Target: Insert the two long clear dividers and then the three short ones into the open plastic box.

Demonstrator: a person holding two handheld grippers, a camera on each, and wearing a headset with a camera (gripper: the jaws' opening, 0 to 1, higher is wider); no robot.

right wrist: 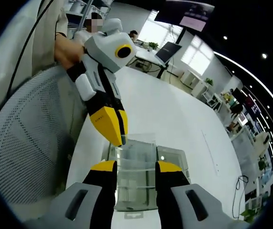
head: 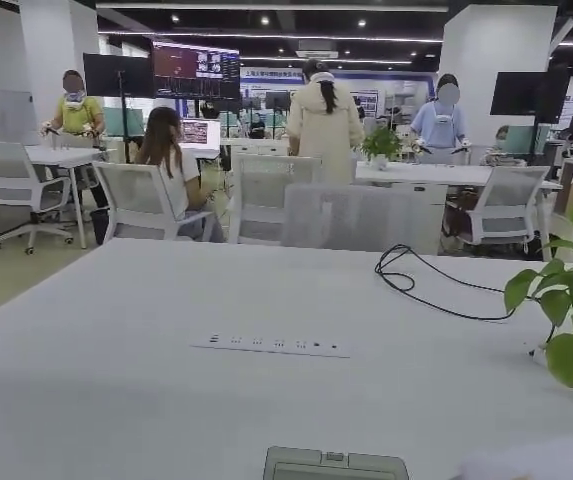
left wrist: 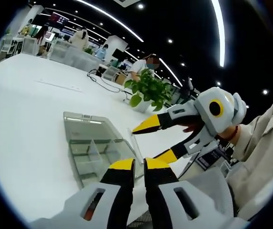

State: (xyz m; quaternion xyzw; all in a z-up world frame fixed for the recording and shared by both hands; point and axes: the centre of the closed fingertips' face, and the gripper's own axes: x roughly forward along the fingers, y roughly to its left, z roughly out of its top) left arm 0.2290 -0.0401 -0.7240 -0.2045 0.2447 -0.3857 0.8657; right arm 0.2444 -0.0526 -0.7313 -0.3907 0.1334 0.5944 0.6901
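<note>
Left hand-held gripper: your two jaws are black with bright yellow tips, and they rise out of a pale grey shell with a dark slot on each side.
Right hand-held gripper: yours matches it, with yellow tips on black jaws and a pale grey shell with two dark slots.
Housing from outside: rounded, white-grey and smooth, with black jaw arms ending in wedge-shaped yellow tips.
Sleeve: you wear a light beige long-sleeved top of plain cloth.

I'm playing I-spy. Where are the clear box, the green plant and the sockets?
Box (left wrist: 88, 126), left gripper view, its open lid.
Plant (left wrist: 148, 88), left gripper view, middle leaves.
Sockets (head: 271, 345), head view, middle of the strip.
</note>
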